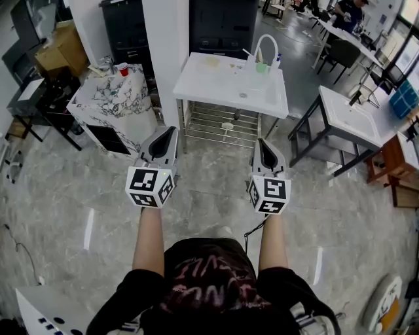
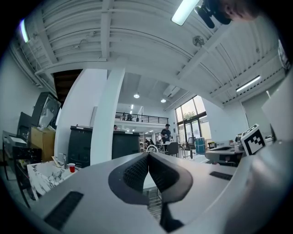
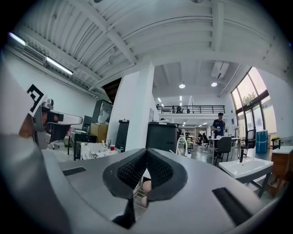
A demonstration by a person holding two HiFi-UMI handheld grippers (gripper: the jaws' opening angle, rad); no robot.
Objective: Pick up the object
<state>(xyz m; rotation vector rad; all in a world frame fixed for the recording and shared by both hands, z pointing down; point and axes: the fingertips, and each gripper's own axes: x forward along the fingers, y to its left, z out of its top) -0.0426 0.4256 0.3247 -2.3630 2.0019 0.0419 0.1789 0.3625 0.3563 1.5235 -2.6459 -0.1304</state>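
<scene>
Both tongs clenched, nothing grasped. Left gripper (image 1: pixel 171 131) and right gripper (image 1: pixel 260 141) are held level, side by side, with pads met tip to tip in each gripper view.

The task object cannot be singled out. Candidates, both well apart from the tongs:
- green cup (image 1: pixel 262 67), just beside the faucet (image 1: pixel 265 44) on the white sink table (image 1: pixel 209 82), at 12 o'clock
- red cup (image 1: pixel 122 69), on the marble counter (image 1: pixel 105 98), at 10 o'clock

The sink table's top is shown by the head view only. The red cup is also caught low at 9 o'clock in both gripper views. The mezzanine railing (image 3: pixel 190 109) and ceiling lights (image 2: pixel 185 10) are shown by the gripper views only.
</scene>
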